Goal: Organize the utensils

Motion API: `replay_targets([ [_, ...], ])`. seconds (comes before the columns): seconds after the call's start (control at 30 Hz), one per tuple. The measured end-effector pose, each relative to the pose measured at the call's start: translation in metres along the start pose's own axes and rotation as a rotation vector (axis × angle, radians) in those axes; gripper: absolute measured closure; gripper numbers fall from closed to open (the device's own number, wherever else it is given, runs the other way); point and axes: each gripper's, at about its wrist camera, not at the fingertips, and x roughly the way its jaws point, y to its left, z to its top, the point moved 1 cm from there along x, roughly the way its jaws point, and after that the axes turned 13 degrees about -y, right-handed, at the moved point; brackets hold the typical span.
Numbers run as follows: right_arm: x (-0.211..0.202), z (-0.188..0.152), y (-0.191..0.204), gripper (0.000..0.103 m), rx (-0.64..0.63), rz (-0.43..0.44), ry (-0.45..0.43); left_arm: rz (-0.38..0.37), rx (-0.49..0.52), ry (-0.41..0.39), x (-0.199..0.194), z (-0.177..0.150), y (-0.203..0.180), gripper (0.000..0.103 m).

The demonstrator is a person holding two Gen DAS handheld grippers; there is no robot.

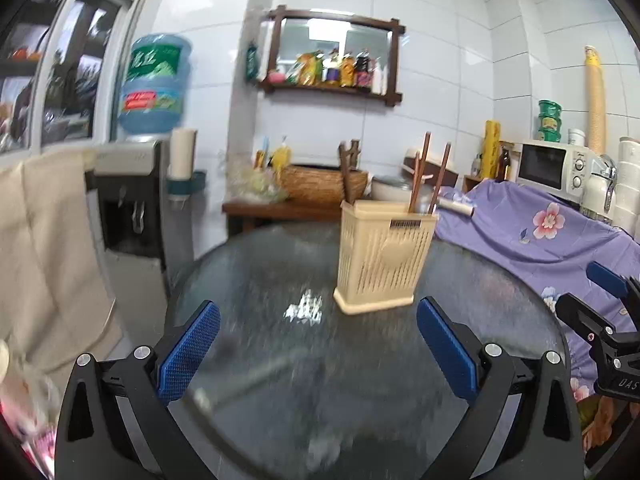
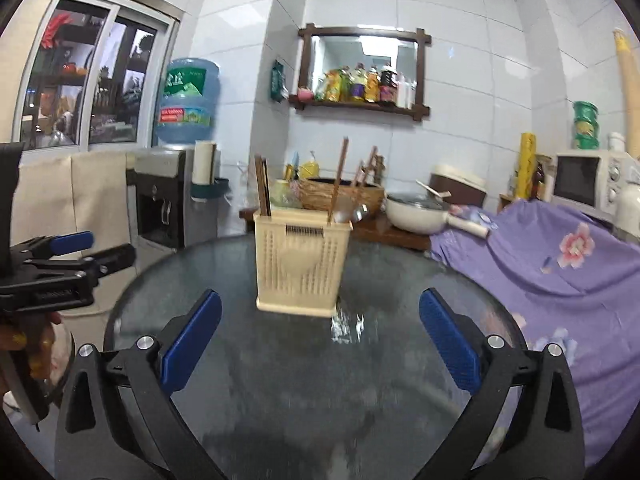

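A cream slotted utensil holder stands upright on a round glass table. Brown chopsticks stick up out of it, and in the right wrist view darker sticks stand at its left corner. My left gripper is open above the near part of the table, short of the holder, with nothing between its fingers. My right gripper is open too, empty, and faces the holder's base. Each gripper also shows in the other's view: the right gripper and the left gripper.
A purple flowered cloth covers a surface right of the table, with a microwave behind it. A white pan and woven basket sit on a low wooden bench. A water dispenser stands at the left.
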Motion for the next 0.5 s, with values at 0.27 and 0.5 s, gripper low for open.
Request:
replay_targets([
  [0.27,-0.083,-0.037,0.007,0.006,0.080,-0.059,-0.019,-0.003,0.022,0.015,-0.074,-0.048,-0.008,0.007],
  [0.5,-0.110,-0.049,0.004,0.006,0.117,-0.061,0.015,0.012,0.084,-0.008,-0.097,-0.053,-0.016,0.007],
])
